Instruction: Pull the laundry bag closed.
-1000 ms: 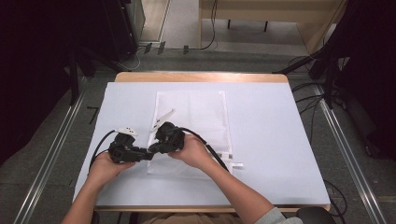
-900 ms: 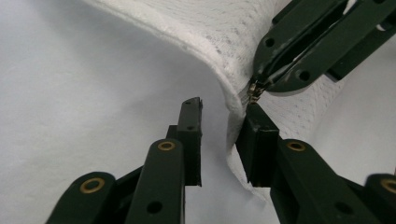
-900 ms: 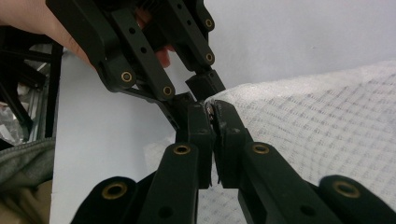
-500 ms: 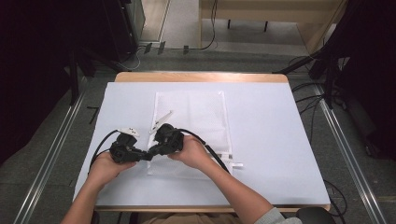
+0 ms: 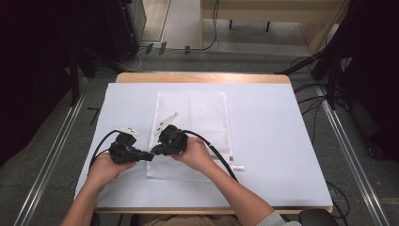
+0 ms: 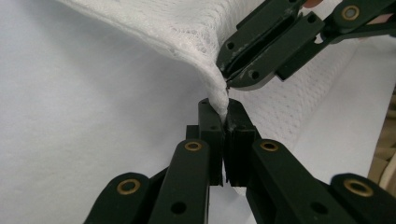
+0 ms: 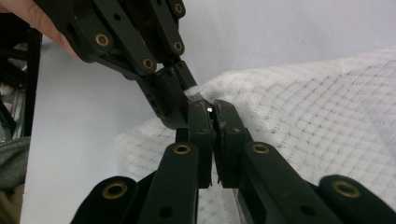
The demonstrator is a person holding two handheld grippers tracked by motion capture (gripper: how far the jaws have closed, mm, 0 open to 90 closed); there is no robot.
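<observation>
A white mesh cloth lies flat on the white-covered table. My left gripper and right gripper meet tip to tip at the cloth's near left edge. In the left gripper view my left gripper is shut on a raised pinch of the mesh. Just above it the right gripper clamps the same fold. In the right gripper view my right gripper is shut on the mesh, with the left gripper gripping it from the upper left.
A thin white strip lies slanted on the cloth behind the grippers. Another small white strip sticks out at the cloth's near right corner, beside the right gripper's cable. Dark racks and cables surround the table.
</observation>
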